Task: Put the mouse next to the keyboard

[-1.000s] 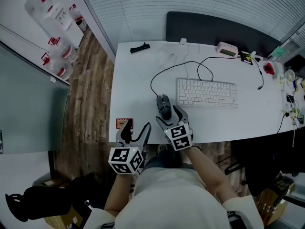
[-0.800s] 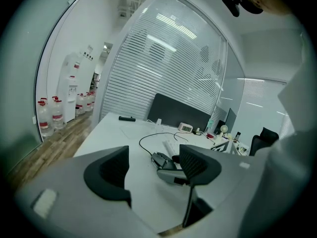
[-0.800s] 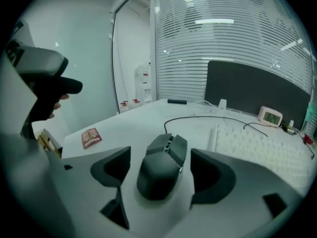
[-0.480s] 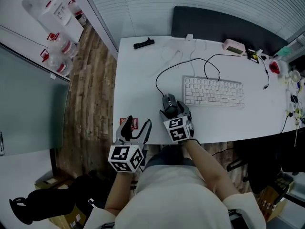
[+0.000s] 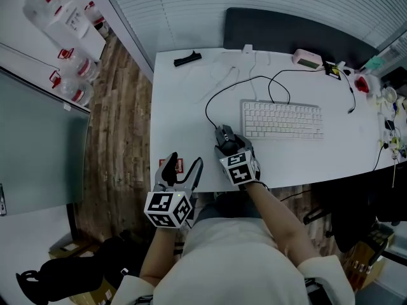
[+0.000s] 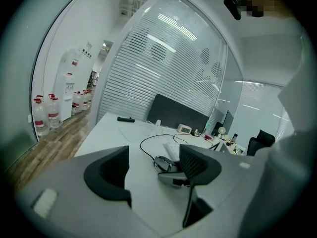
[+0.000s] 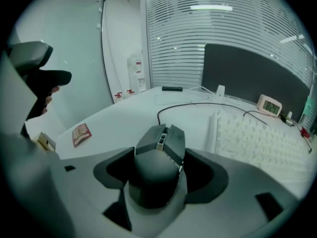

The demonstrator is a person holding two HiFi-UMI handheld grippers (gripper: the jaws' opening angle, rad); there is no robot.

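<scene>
The right gripper [image 5: 227, 146] straddles the black mouse [image 7: 158, 167]. Its jaws stand wide and have just been closing, with the pads just beside the mouse's flanks. The mouse rests on the white desk [image 5: 184, 107], near the left end of the keyboard [image 5: 281, 119]. The left gripper [image 6: 153, 167] hangs at the desk's front edge, jaws apart and empty.

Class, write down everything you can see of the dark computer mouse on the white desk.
The dark grey, angular computer mouse looks like matte plastic, with two split buttons and a wheel slot between. It lies flat on the white desk, apart from the white keyboard to its right. Its black cable loops away from its front. The right gripper straddles it; its jaws have just been closing, but whether the pads press is unclear.
</scene>
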